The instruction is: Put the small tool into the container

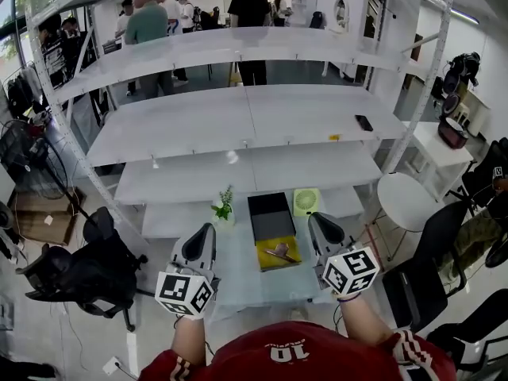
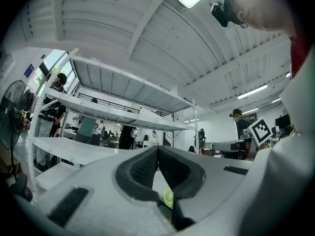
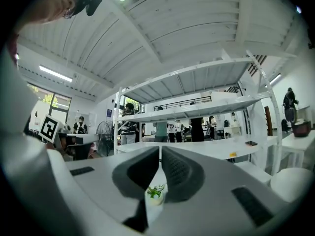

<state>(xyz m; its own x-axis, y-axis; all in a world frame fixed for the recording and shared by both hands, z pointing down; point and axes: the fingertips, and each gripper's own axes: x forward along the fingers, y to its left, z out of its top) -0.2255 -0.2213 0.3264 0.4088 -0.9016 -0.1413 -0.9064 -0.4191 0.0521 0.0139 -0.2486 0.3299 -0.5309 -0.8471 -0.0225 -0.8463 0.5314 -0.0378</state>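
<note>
In the head view a small tool [image 1: 282,252] lies on a yellow pad [image 1: 274,261] in the middle of the pale table [image 1: 238,280]. Just behind the pad stands an open black container [image 1: 270,216]. My left gripper [image 1: 204,230] hovers left of the pad and my right gripper [image 1: 315,217] to its right, both raised off the table. In the left gripper view, the left gripper [image 2: 158,149] has its jaws shut with nothing between them. In the right gripper view, the right gripper [image 3: 160,150] is likewise shut and empty. Neither touches the tool.
A small potted plant [image 1: 225,206] stands left of the container, and a round green object [image 1: 305,202] to its right. White shelving [image 1: 246,117] rises behind the table. A black office chair [image 1: 91,268] sits at the left, a round white stool [image 1: 406,199] at the right. Several people stand beyond the shelves.
</note>
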